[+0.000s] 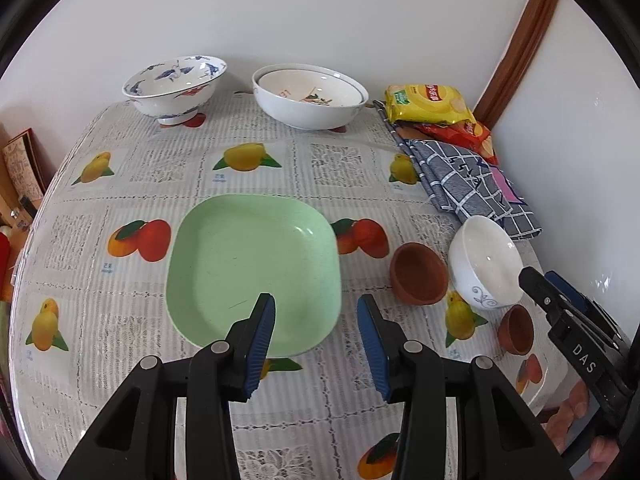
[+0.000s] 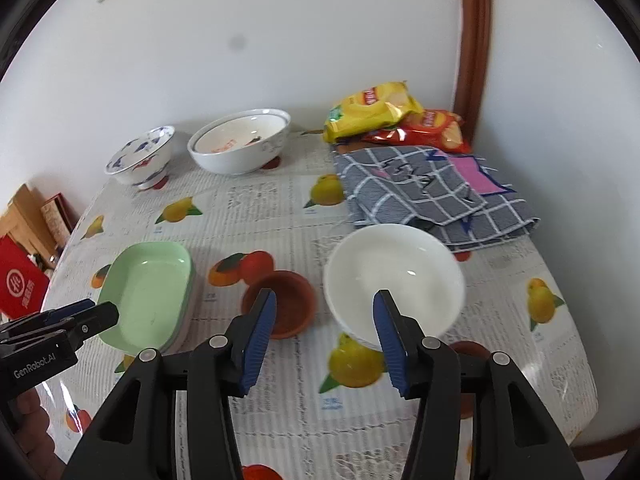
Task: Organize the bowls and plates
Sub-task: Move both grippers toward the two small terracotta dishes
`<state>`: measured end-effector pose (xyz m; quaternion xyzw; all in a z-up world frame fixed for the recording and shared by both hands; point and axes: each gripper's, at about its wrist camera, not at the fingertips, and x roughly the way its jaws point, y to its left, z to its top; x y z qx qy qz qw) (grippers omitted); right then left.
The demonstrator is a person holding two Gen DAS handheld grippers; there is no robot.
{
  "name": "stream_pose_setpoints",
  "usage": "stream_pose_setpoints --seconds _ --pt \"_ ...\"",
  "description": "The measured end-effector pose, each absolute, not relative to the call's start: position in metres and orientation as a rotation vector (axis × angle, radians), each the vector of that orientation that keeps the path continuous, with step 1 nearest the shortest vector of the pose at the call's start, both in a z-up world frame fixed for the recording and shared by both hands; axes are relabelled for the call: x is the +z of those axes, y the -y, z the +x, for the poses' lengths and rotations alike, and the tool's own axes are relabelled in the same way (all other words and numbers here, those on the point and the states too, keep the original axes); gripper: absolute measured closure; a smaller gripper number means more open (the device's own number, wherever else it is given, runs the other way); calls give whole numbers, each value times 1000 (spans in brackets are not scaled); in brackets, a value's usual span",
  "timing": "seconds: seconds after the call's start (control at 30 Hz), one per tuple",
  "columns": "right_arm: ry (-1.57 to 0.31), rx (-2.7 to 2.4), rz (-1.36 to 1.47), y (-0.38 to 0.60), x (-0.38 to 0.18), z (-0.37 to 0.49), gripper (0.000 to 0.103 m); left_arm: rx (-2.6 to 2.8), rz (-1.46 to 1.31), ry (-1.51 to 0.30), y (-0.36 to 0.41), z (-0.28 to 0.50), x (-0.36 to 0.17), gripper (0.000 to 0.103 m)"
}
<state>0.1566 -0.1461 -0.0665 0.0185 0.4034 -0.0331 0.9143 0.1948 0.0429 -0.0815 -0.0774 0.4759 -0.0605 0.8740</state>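
Both pairs of fingers stand released, gripping nothing. Our left gripper [image 1: 316,316] hangs over the near edge of the green plate [image 1: 252,264] at frame centre, one finger across its rim. Our right gripper [image 2: 324,312] frames the gap between brown cup [image 2: 284,308] and white bowl [image 2: 394,276], its right finger overlapping the bowl's near rim. Two patterned bowls [image 1: 174,82] sit upper left on the table [image 1: 120,360].
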Motion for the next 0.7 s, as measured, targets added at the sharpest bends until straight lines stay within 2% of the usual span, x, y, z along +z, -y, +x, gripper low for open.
stream_pose_setpoints --seconds 0.33,0.7 --pt "-789 -226 111 235 -65 120 52 -158 -145 -971 5 194 -73 59" --pt "-909 -220 209 286 -101 115 52 -150 -120 -1015 36 207 -94 59"
